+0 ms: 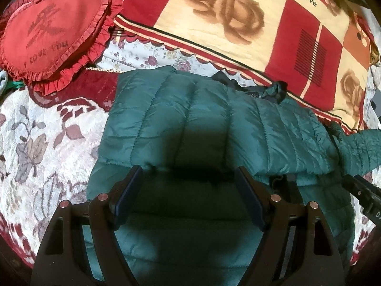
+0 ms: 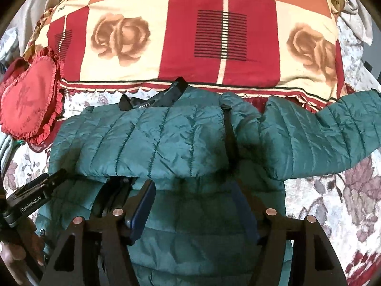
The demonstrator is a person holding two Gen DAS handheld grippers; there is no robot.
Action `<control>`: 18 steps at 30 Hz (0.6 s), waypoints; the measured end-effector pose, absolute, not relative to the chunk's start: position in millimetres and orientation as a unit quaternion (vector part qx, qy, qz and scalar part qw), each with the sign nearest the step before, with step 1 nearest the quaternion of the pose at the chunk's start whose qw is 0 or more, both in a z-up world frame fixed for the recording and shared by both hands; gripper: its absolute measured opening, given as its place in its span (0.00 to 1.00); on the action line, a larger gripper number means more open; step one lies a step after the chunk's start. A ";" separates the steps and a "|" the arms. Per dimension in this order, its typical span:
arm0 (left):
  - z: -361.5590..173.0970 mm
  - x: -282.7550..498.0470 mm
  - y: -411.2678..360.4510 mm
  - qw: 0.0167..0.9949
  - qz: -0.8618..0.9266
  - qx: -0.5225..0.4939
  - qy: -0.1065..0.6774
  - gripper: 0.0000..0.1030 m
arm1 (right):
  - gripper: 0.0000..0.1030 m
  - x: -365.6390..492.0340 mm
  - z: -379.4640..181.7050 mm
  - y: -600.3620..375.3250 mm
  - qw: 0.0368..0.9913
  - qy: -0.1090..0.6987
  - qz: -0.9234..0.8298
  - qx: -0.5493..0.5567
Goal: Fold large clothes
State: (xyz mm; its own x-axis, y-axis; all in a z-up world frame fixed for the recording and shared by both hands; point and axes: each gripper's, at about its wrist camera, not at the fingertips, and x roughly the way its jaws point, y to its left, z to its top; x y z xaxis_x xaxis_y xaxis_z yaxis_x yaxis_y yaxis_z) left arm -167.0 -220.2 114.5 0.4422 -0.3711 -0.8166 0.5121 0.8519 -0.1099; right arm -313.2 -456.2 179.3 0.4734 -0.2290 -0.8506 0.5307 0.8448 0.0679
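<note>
A teal quilted puffer jacket (image 1: pixel 190 119) lies on the bed, its left sleeve folded across the chest. It also shows in the right wrist view (image 2: pixel 166 138), where the other sleeve (image 2: pixel 321 133) stretches out to the right. My left gripper (image 1: pixel 189 174) is open and empty, hovering over the folded sleeve's lower edge. My right gripper (image 2: pixel 193 188) is open and empty, over the jacket's body just below the same sleeve edge. The dark collar (image 2: pixel 152 102) lies at the far side.
A red heart-shaped cushion (image 1: pixel 52 31) lies at the far left. A red and cream rose-print blanket (image 1: pixel 238 19) lies behind the jacket. A floral bedspread (image 1: pixel 35 143) covers the bed. The other gripper's body (image 2: pixel 31 202) shows at the left edge.
</note>
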 end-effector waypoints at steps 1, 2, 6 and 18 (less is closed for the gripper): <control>114.4 -167.0 -220.0 0.847 -0.260 0.077 0.458 0.77 | 0.63 -313.2 179.1 -456.8 0.842 0.461 -0.227 0.164; 113.8 -166.6 -219.8 0.847 -0.260 0.077 0.458 0.77 | 0.63 -313.0 178.6 -457.9 0.842 0.462 -0.227 0.164; 108.3 -162.4 -216.2 0.845 -0.253 0.077 0.464 0.77 | 0.64 -312.9 177.0 -459.4 0.840 0.464 -0.226 0.166; 100.8 -159.1 -208.1 0.840 -0.250 0.061 0.478 0.77 | 0.64 -313.7 177.0 -462.6 0.841 0.463 -0.229 0.162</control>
